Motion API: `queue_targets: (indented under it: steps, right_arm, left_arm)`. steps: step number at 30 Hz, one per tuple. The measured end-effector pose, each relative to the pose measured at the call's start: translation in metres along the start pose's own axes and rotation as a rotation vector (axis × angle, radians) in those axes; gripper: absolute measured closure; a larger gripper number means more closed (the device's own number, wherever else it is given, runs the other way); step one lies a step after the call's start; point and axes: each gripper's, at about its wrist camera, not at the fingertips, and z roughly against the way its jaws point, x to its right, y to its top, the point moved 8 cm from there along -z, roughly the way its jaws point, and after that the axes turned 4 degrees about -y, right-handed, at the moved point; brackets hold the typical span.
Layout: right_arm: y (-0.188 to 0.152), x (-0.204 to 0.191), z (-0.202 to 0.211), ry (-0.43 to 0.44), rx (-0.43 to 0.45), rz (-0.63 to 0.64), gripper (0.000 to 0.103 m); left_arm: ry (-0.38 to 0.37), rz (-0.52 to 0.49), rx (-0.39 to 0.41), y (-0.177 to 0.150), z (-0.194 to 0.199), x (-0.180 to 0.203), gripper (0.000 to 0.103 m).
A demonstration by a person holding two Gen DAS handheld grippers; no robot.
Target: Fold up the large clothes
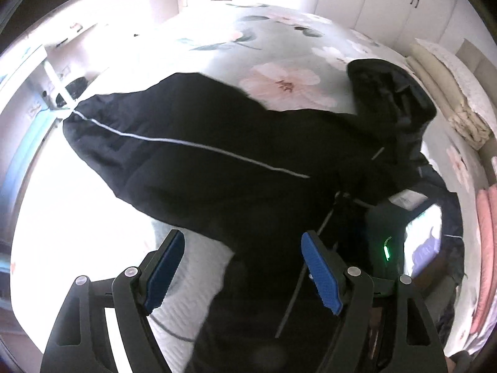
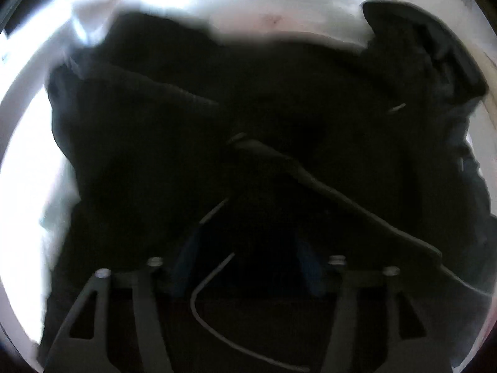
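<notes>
Now the black jacket [image 1: 198,155] lies spread on the floral bed [image 1: 217,43]. Left gripper [image 1: 242,267] hovers, jaws spread and empty; right gripper [image 2: 245,267] looks spread too. Slippery fabric could slide, spoiling the fold.

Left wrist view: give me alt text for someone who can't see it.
A black jacket with a thin white stripe lies spread on a floral bedsheet, hood at upper right. The left gripper hangs open above it, holding nothing.
</notes>
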Motion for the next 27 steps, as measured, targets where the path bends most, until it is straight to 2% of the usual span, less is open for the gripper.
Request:
queue_targets:
  steps: [1,2,4,5,8,11,12,14,16,17,18,19,22,24,26,27]
  right_arm:
    - [0.0,-0.004,0.003,0.006,-0.008,0.019,0.034]
    - [0.001,-0.004,0.008,0.051,-0.02,0.006,0.034]
    - [0.004,0.008,0.031,0.139,-0.003,-0.059,0.037]
    - [0.007,0.018,0.042,0.152,0.005,-0.085,0.037]
    - [0.008,0.072,0.079,0.121,0.051,-0.208,0.037]
    - [-0.02,0.143,0.097,0.007,0.038,-0.355,0.037]
    - [-0.036,0.172,0.095,-0.057,0.012,-0.406,0.037]
    - [-0.064,0.209,0.087,-0.115,-0.048,-0.486,0.037]
    - [-0.091,0.231,0.066,-0.127,-0.105,-0.555,0.039]
    - [-0.106,0.237,0.05,-0.131,-0.138,-0.573,0.044]
    - [-0.122,0.237,0.028,-0.12,-0.205,-0.576,0.055]
    - [-0.132,0.235,0.009,-0.091,-0.256,-0.574,0.055]
    - [-0.124,0.232,0.007,-0.135,-0.227,-0.528,0.055]
    - [-0.122,0.23,0.011,-0.121,-0.22,-0.535,0.055]
    - [-0.124,0.23,0.015,-0.091,-0.218,-0.553,0.055]
    - [-0.125,0.232,0.018,-0.083,-0.218,-0.557,0.055]
  left_arm:
    - [-0.003,0.007,0.001,0.0,-0.001,-0.004,0.024]
    - [-0.012,0.013,0.001,0.001,-0.003,-0.006,0.024]
    - [-0.026,0.016,-0.002,0.0,-0.003,-0.004,0.024]
    - [-0.041,0.01,-0.003,0.0,-0.003,-0.001,0.024]
    - [-0.103,-0.032,-0.015,0.003,-0.006,0.022,0.024]
    - [-0.2,-0.072,-0.031,0.009,-0.018,0.056,0.024]
    - [-0.238,-0.077,-0.046,0.01,-0.025,0.067,0.024]
    - [-0.287,-0.096,-0.065,0.014,-0.04,0.088,0.024]
    - [-0.311,-0.109,-0.079,0.016,-0.056,0.101,0.024]
    - [-0.321,-0.107,-0.087,0.017,-0.063,0.104,0.024]
    - [-0.332,-0.095,-0.107,0.018,-0.075,0.106,0.024]
    - [-0.339,-0.087,-0.122,0.02,-0.084,0.107,0.024]
    - [-0.36,-0.071,-0.155,0.023,-0.105,0.105,0.024]
    - [-0.396,-0.069,-0.172,0.026,-0.115,0.109,0.024]
    - [-0.444,-0.06,-0.196,0.027,-0.124,0.115,0.03]
    - [-0.478,-0.045,-0.215,0.027,-0.13,0.118,0.051]
